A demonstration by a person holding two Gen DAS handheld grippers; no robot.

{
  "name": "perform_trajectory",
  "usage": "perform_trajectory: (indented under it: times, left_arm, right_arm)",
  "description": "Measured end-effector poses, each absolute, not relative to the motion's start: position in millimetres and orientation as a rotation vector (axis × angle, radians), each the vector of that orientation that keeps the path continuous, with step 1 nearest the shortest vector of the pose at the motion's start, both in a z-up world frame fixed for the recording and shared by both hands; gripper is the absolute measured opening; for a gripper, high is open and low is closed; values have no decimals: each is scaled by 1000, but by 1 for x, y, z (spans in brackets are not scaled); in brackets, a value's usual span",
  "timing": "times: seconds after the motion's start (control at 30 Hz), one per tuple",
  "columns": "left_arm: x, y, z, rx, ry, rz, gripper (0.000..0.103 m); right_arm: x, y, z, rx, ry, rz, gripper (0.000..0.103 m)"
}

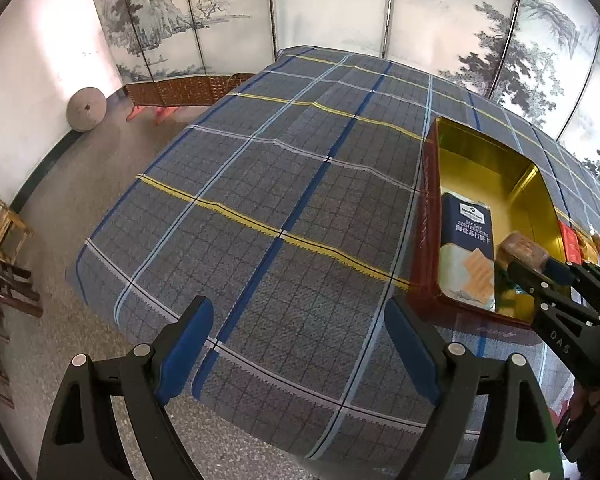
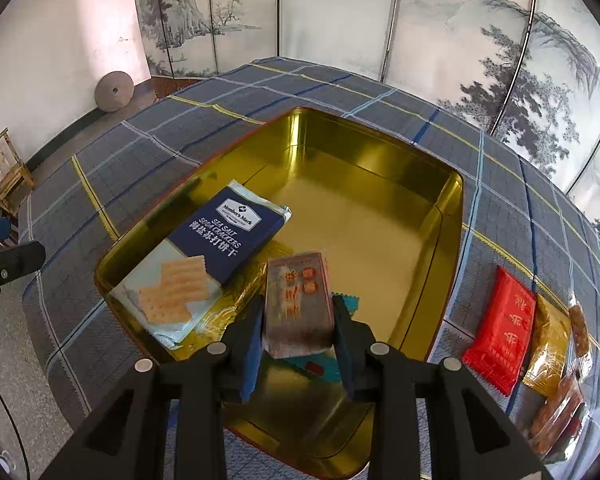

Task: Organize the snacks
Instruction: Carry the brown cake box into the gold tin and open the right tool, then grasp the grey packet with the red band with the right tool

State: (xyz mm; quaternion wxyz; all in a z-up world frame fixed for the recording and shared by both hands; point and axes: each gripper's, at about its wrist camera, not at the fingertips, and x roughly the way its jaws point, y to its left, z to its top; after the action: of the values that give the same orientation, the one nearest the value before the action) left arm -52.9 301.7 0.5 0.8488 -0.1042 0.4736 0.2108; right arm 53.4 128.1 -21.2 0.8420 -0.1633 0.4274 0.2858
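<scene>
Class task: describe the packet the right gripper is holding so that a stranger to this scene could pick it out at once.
Find the gold tin on the checked cloth. At its near end, the right gripper clamps a brownish clear-wrapped snack. The cracker pack beside it is navy and lies flat.

**Light and picture quality**

Soft daylight is glowing on the white wall [image 1: 40, 60] at left. Gold tin [image 2: 380, 184] interior is throwing glare. Fisheye is bending edges, corners going black. Focus is holding sharp; shadows staying faint.
</scene>
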Motion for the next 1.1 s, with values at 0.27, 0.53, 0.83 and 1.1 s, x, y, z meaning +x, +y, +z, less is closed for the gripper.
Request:
perform_trajectory:
  times: [0.27,0.53,0.83,1.1]
  left_arm:
    - [-53,297,3,-216,989,438,85]
    - [-44,274,12,-203,968,386,85]
    - [-20,227,13,-150,965,274,85]
    - [0,186,14,-111,968,179,85]
  right_arm:
    - [50,122,-11,-319,885,616,45]
    - [51,76,10,-242,861,555,45]
    - [68,-39,21,-173,844,278,45]
    - [77,-130,-3,-78,909,69,45]
